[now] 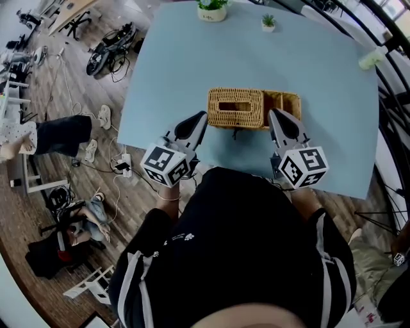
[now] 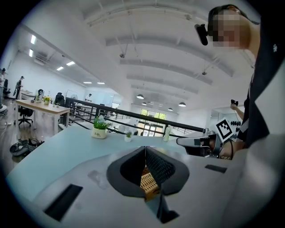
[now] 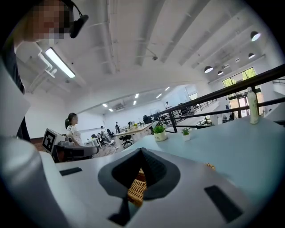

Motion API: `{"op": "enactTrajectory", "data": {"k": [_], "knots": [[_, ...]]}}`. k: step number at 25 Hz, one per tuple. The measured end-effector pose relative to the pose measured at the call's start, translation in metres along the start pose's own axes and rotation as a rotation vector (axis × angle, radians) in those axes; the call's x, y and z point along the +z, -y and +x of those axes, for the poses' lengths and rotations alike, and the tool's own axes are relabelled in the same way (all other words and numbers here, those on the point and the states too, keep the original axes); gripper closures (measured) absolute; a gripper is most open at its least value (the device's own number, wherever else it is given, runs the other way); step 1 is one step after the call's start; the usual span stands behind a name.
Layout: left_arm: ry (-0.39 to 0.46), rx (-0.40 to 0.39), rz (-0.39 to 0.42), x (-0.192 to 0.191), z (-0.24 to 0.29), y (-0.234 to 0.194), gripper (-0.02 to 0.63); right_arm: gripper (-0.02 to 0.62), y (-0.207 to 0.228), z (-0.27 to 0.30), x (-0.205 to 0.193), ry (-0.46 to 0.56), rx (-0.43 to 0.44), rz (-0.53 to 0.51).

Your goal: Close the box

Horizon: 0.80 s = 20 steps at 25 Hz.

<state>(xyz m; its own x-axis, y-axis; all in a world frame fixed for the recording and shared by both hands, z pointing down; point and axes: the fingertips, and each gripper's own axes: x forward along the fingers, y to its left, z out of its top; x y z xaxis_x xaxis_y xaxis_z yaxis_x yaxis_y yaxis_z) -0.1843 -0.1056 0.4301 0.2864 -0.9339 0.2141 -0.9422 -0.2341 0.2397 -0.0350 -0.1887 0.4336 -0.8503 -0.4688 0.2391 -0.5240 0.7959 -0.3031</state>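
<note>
Box (image 1: 282, 106) closure is unconfirmed: slotted top (image 1: 234, 107) in place, right end apparently uncovered. Left claw (image 1: 203, 116) and right claw (image 1: 272, 114) are both closed, empty, near it over the counter (image 1: 166, 77).

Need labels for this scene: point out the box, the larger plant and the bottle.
box (image 1: 236, 118): head view, woven top below the slot.
larger plant (image 1: 212, 14): head view, white pot.
bottle (image 1: 373, 58): head view, its side.

Head camera looked steeply down over the pale blue desk (image 1: 192, 70), each gripper camera sat close behind its fingers (image 2: 161, 168), facing nearly level across it, all three shared the woven wicker box (image 1: 236, 109).
</note>
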Motion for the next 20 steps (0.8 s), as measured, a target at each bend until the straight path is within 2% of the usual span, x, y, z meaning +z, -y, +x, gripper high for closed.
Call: {"op": "enactTrajectory", "data": {"k": [6, 20], "knots": [[-0.025, 0.023, 0.001, -0.0061, 0.0042, 0.0004, 0.589, 0.595, 0.0002, -0.0010, -0.0022, -0.012, 0.011, -0.003], [-0.020, 0.041, -0.006, -0.0032, 0.0027, -0.0001, 0.588, 0.595, -0.0001, -0.0052, -0.0044, -0.029, 0.007, -0.005]]}}
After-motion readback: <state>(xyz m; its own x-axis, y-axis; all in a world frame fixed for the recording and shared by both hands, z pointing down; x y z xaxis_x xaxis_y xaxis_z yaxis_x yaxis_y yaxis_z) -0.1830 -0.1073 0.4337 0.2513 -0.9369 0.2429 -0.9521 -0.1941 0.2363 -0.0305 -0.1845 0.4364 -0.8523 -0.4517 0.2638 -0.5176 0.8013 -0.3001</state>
